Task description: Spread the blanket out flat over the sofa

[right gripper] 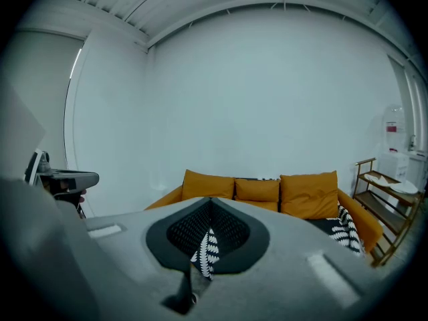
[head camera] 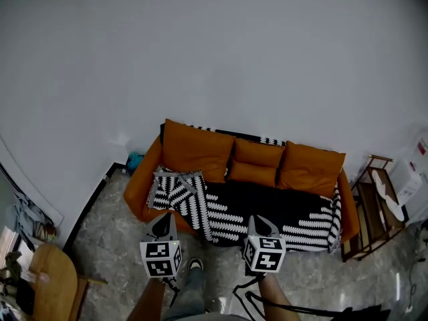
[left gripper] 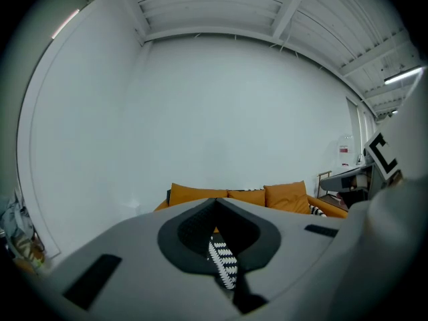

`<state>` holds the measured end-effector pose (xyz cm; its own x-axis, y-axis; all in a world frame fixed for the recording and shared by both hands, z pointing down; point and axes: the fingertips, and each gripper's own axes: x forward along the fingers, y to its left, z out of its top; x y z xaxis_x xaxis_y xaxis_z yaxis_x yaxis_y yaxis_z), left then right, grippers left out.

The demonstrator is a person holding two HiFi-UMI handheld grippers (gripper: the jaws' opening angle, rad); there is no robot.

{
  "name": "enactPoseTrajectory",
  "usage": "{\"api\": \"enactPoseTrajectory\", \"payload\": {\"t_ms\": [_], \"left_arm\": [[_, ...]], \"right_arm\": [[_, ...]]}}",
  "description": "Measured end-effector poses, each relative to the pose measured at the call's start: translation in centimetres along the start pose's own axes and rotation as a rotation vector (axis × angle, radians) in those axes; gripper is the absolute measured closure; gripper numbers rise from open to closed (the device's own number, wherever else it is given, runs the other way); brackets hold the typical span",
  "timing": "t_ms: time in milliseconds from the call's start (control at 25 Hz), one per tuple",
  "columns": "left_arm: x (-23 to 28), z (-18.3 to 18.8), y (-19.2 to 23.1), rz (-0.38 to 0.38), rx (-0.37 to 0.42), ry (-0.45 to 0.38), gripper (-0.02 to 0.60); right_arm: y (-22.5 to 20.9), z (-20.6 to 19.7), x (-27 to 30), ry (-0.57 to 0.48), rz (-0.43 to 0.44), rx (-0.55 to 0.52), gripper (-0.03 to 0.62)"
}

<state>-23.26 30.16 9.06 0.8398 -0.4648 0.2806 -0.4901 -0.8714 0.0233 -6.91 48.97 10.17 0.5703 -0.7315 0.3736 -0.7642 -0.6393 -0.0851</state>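
An orange sofa with three back cushions stands against the white wall. A black-and-white patterned blanket lies over its seat, bunched at the left end and hanging over the front edge. In front of the sofa my left gripper is shut on the blanket's front edge. A strip of the blanket shows pinched between the left gripper's dark pads. A little to the right, my right gripper is shut on the same edge. A patterned strip of blanket sits between the right gripper's pads.
A wooden rack stands right of the sofa. A round wooden table is at the lower left. A small blue thing lies on the floor by the sofa's left arm. My shoe is on the marble floor between the grippers.
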Motion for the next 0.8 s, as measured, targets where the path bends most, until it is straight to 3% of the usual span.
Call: {"api": "enactPoseTrajectory", "payload": {"t_ms": [800], "left_arm": [[16.8, 5.7, 1.7, -0.076, 0.044, -0.008, 0.577]], "right_arm": [[-4.2, 7.4, 13.7, -0.032, -0.055, 0.031, 0.589]]}}
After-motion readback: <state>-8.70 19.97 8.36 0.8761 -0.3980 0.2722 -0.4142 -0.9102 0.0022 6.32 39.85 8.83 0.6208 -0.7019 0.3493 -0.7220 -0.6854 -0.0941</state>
